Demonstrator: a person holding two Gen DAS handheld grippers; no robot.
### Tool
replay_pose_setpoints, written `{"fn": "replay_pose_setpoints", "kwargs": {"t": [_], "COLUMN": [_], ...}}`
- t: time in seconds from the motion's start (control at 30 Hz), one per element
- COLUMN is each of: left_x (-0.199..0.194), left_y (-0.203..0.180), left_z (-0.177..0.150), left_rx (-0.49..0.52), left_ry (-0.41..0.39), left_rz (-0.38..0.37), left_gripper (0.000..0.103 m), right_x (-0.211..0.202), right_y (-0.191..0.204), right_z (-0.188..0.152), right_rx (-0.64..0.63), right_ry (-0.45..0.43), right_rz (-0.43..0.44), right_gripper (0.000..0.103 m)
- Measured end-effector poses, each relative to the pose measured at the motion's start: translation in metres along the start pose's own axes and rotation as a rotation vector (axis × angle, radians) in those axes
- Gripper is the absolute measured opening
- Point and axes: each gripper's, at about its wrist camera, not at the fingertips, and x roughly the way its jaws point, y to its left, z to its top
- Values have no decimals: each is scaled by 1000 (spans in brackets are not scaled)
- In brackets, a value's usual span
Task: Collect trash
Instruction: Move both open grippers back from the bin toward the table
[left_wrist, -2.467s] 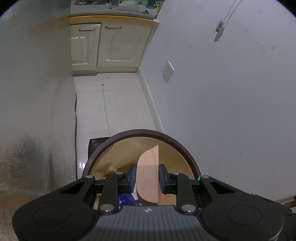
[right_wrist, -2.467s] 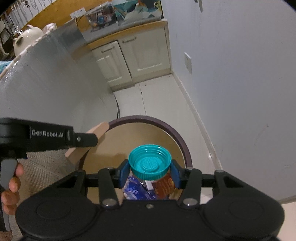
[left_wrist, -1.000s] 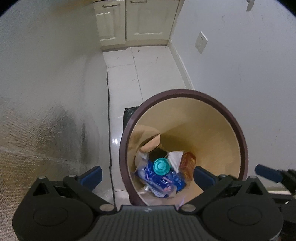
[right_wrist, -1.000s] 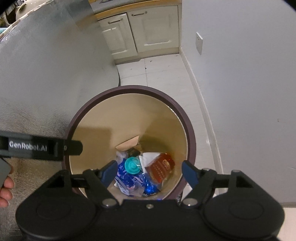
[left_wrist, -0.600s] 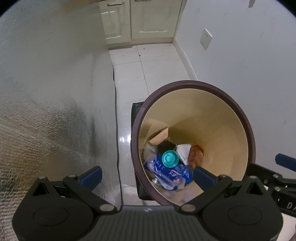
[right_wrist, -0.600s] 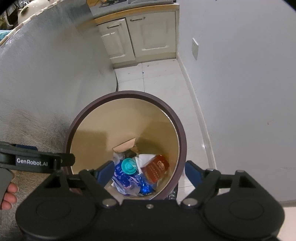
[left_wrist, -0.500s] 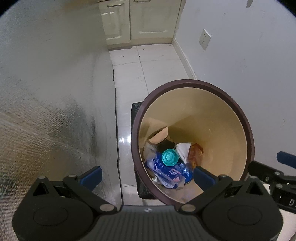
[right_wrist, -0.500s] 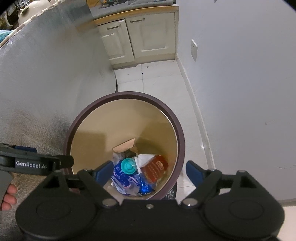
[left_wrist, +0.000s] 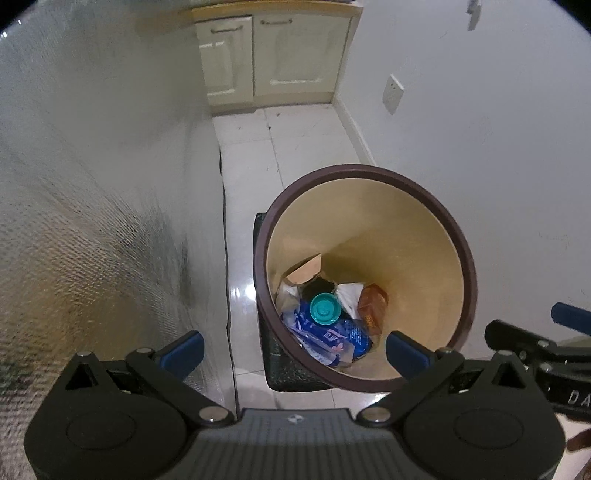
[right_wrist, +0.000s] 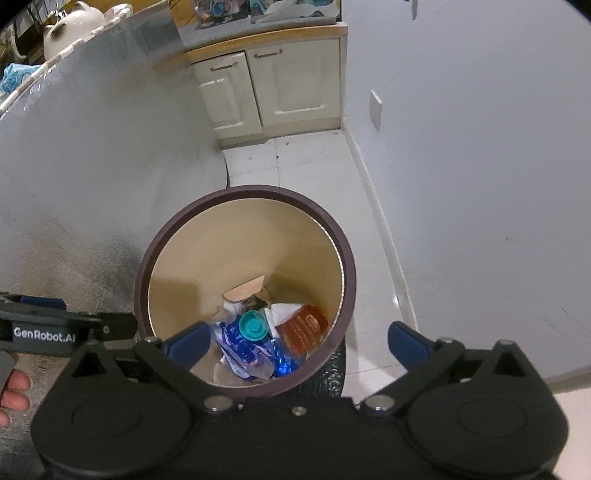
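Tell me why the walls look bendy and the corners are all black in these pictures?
Both wrist views use a fisheye lens: it curves the silver wall in the left view and the white wall in the right, and leaves black corners. The light is dim and bluish; the floor tiles shine with glare, and the trash bin is shadowed inside.

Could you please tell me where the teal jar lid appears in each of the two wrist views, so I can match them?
Left wrist: teal jar lid sits low in the bin, just right of picture centre, below the middle.
Right wrist: teal jar lid lies left of centre, beside the brown packet.
Shared landmark: the bin's dark rim.
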Motion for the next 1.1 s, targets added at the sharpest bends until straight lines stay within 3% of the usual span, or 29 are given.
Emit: {"fn": "replay_pose_setpoints", "kwargs": {"t": [0.23,0.5,1.1], "left_x": [-23,-66,-206], "left_y": [-3,-13,1], "left_z": [-9,-19,-22], "left_rx": [11,27,67], "left_ry": [-52,-139,-451], "left_rz": [5,-53,-114], "left_gripper": [103,103,103], "right_x": [-31,-74,-202], "right_y": [-7,-8,26], "right_z": [-11,-20,7], "right_rx": [18,29,-62], "right_ry": [-56,-148,-473], "right_rz": [-20,-33,-8], "right_gripper": [103,103,103]}}
